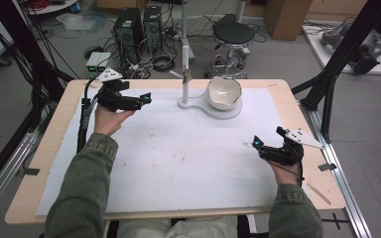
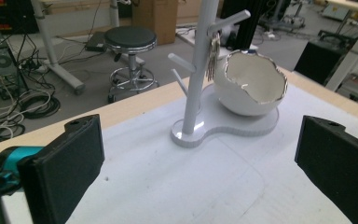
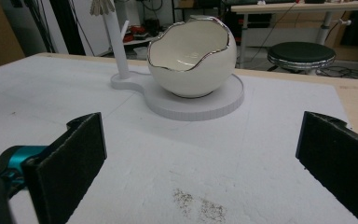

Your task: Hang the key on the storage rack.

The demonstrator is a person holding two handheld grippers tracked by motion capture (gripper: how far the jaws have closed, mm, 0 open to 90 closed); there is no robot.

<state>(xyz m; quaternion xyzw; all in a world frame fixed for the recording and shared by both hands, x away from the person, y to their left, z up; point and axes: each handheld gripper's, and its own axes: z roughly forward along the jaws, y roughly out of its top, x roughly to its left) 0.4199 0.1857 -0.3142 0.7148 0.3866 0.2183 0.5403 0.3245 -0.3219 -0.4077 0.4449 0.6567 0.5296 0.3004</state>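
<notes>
A white egg-shaped bowl [image 1: 223, 92] with a jagged silver rim sits on the round end of a white stand base [image 1: 226, 113] at the table's far middle. The stand's branched post [image 1: 185, 74] rises left of it, and a small metallic bunch, maybe keys [image 2: 213, 56], hangs from a branch. My left gripper [image 1: 141, 99] hovers open left of the stand, jaws aimed at it. My right gripper [image 1: 268, 137] is open over the right of the white sheet, with nothing in it. In the left gripper view the post [image 2: 196, 70] and bowl [image 2: 251, 88] lie ahead of the open left gripper [image 2: 200, 135]. In the right gripper view the bowl [image 3: 191, 60] lies beyond the open right gripper [image 3: 200, 135].
A white sheet [image 1: 178, 158] covers most of the wooden table [image 1: 30, 198]. A thin wooden stick [image 1: 320, 193] lies at the table's right front corner. Beyond the far edge stand a black stool [image 1: 233, 34], computer towers [image 1: 136, 29] and cables. Black frame legs [image 1: 335, 74] flank the table.
</notes>
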